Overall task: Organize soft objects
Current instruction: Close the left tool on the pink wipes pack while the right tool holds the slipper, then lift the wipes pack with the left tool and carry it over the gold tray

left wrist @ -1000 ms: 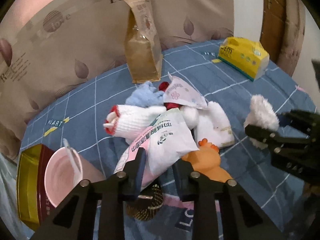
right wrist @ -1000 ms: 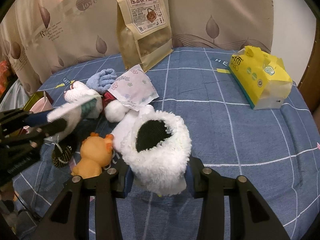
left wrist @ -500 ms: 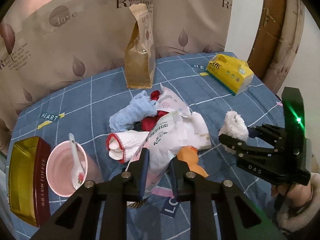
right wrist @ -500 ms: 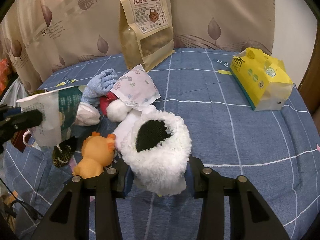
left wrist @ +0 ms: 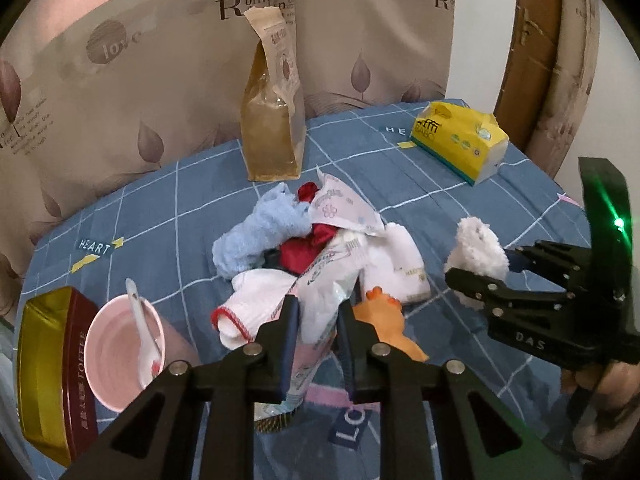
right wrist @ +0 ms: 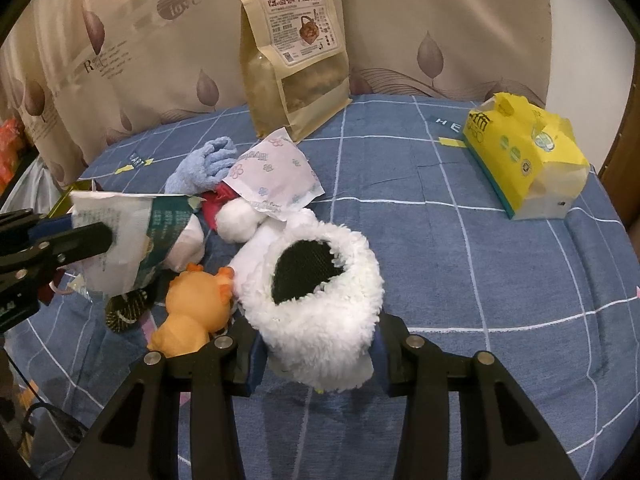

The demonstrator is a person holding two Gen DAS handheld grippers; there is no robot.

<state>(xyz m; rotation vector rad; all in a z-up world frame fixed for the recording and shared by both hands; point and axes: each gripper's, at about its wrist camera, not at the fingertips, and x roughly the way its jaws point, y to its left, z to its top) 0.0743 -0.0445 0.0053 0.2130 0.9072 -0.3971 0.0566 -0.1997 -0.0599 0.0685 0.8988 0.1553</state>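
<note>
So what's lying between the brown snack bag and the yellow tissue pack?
Nothing: only bare blue cloth between snack bag and tissue pack, clearest in the right wrist view.

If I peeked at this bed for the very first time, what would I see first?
Probably the fluffy white slipper squeezed in the right gripper up front, and the white packet pinched in the left gripper. Behind them sits a jumbled pile with an orange toy duck, and a yellow tissue pack lies off to the right.

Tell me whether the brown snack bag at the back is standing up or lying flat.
Standing up. The brown snack bag rests on its base on the blue cloth, its top against the curtain.
</note>
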